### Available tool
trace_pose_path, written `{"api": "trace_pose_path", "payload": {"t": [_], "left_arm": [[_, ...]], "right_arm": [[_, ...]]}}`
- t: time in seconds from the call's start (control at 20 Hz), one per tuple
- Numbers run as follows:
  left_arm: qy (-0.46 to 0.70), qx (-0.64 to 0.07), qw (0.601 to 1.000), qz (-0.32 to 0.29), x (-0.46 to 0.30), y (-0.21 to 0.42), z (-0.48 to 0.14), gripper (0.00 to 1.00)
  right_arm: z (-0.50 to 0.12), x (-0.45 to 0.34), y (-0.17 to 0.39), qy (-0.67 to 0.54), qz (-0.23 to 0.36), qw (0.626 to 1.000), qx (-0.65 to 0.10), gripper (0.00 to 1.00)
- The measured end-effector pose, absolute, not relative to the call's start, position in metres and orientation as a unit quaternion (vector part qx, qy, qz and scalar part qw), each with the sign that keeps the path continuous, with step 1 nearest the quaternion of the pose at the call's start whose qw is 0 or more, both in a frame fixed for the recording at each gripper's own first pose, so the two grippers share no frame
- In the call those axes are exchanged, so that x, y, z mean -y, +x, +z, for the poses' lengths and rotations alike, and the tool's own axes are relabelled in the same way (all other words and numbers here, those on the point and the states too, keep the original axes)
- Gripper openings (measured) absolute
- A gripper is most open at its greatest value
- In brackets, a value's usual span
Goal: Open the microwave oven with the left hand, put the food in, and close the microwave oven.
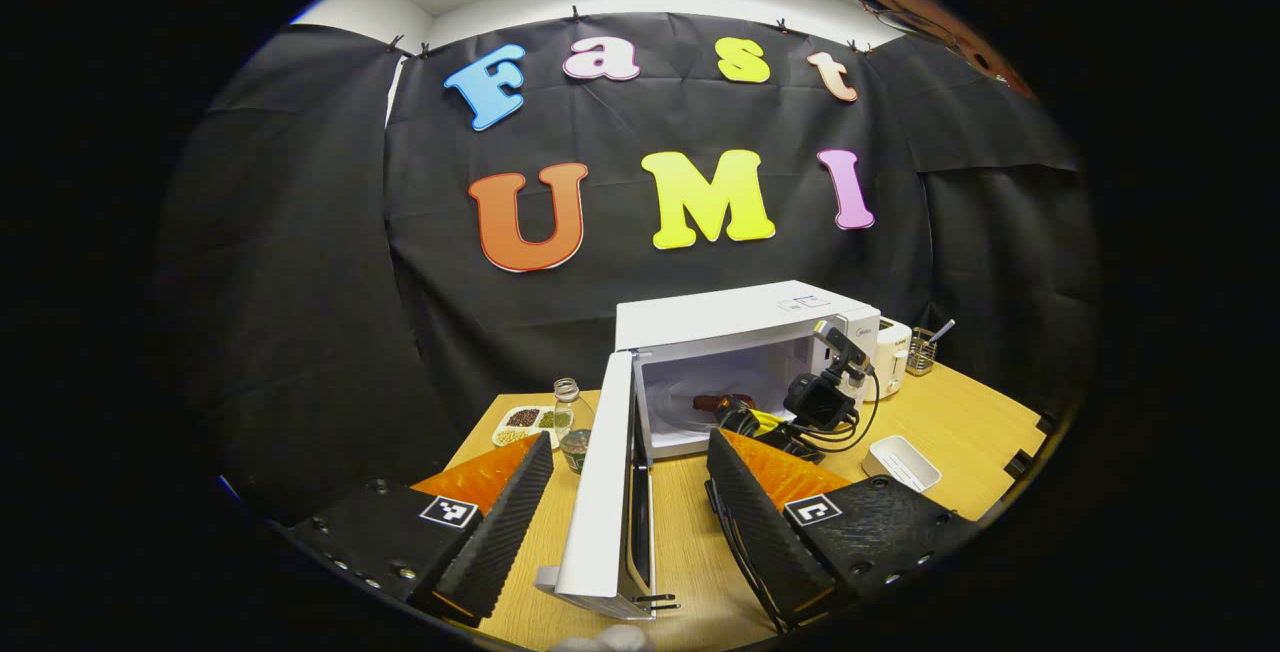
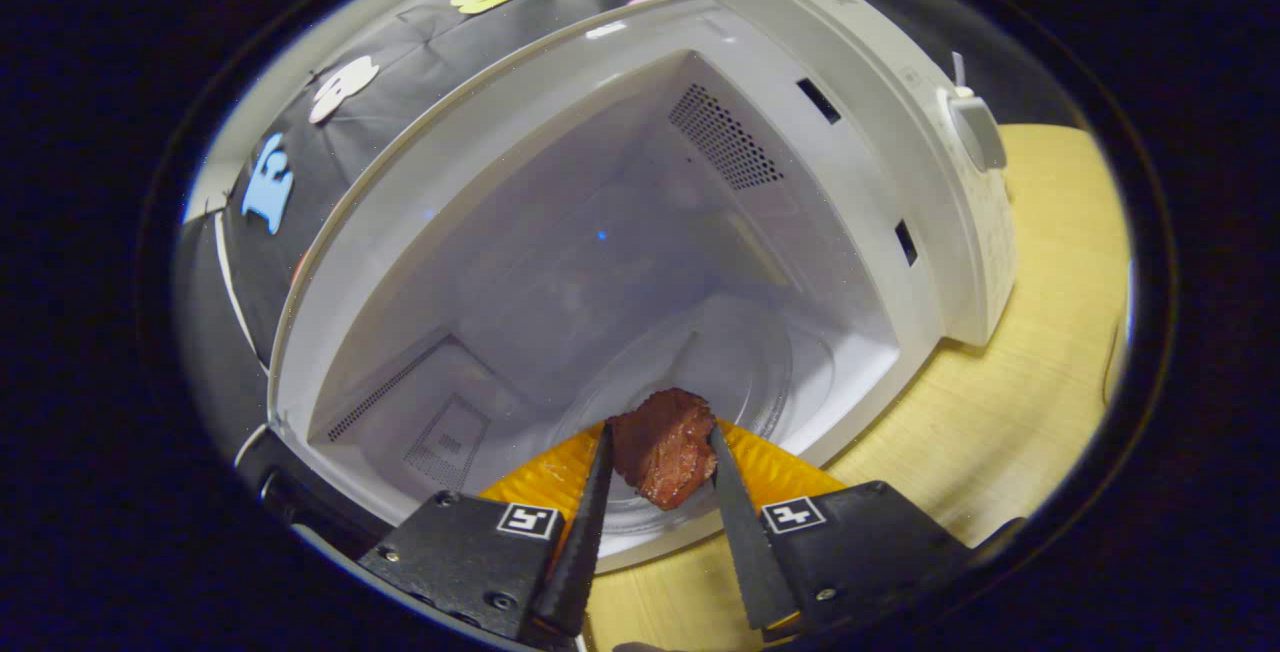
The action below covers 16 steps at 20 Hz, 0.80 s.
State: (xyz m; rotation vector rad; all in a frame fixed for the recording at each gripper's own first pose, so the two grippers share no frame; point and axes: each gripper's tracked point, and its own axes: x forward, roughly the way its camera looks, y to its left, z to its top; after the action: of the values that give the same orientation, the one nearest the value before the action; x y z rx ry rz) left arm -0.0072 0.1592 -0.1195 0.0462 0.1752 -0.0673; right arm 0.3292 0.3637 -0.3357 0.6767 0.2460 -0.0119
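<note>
The microwave oven [image 1: 745, 357] is a white box standing on the wooden table, toward its far side, in front of the black wall. Its door [image 1: 605, 492] is swung fully open on the left hinge, projecting edge-on toward me. The cavity [image 2: 600, 262] is pale, with perforated vents on the side walls and a glass turntable [image 2: 740, 362] on the floor. The food [image 2: 665, 447], a dark reddish-brown chunk, sits clamped between my right gripper's [image 2: 655, 462] fingers, just over the near edge of the turntable.

no readable text on the microwave [image 1: 745, 317].
</note>
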Motion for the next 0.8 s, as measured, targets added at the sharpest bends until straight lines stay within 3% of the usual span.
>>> {"api": "trace_pose_path", "payload": {"t": [0.05, 0.1, 0.15, 0.2, 0.25, 0.35, 0.4, 0.5, 0.55, 0.8], "left_arm": [[0.020, -0.088, 0.995, -0.035, -0.158, -0.007, -0.120, 0.95], [0.019, -0.087, 0.995, -0.036, -0.158, -0.007, -0.118, 0.96], [0.018, -0.086, 0.996, -0.035, -0.158, -0.006, -0.117, 0.95], [0.017, -0.086, 0.996, -0.034, -0.159, -0.006, -0.116, 0.96], [0.016, -0.084, 0.996, -0.033, -0.159, -0.006, -0.116, 0.96], [0.012, -0.084, 0.996, -0.033, -0.156, -0.006, -0.114, 0.96], [0.013, -0.082, 0.996, -0.036, -0.155, -0.006, -0.112, 0.96], [0.016, -0.077, 0.996, -0.035, -0.154, -0.005, -0.109, 0.96], [0.015, -0.075, 0.996, -0.035, -0.152, -0.005, -0.109, 0.96], [0.015, -0.074, 0.996, -0.041, -0.146, -0.005, -0.109, 0.95]], "right_arm": [[-0.335, -0.364, 0.328, 0.317, -0.004, 0.941, -0.120, 0.65], [-0.332, -0.363, 0.328, 0.308, -0.008, 0.944, -0.119, 0.68], [-0.334, -0.363, 0.329, 0.290, -0.006, 0.949, -0.124, 0.59], [-0.337, -0.360, 0.326, 0.266, -0.010, 0.954, -0.137, 0.78], [-0.331, -0.356, 0.326, 0.253, -0.010, 0.959, -0.130, 0.83], [-0.319, -0.354, 0.327, 0.210, -0.008, 0.971, -0.116, 0.85], [-0.317, -0.352, 0.327, 0.183, -0.001, 0.976, -0.118, 0.79], [-0.315, -0.357, 0.329, 0.172, 0.007, 0.978, -0.119, 0.83], [-0.317, -0.356, 0.329, 0.154, 0.007, 0.981, -0.121, 0.96], [-0.322, -0.351, 0.323, 0.153, 0.014, 0.980, -0.128, 0.97]]}}
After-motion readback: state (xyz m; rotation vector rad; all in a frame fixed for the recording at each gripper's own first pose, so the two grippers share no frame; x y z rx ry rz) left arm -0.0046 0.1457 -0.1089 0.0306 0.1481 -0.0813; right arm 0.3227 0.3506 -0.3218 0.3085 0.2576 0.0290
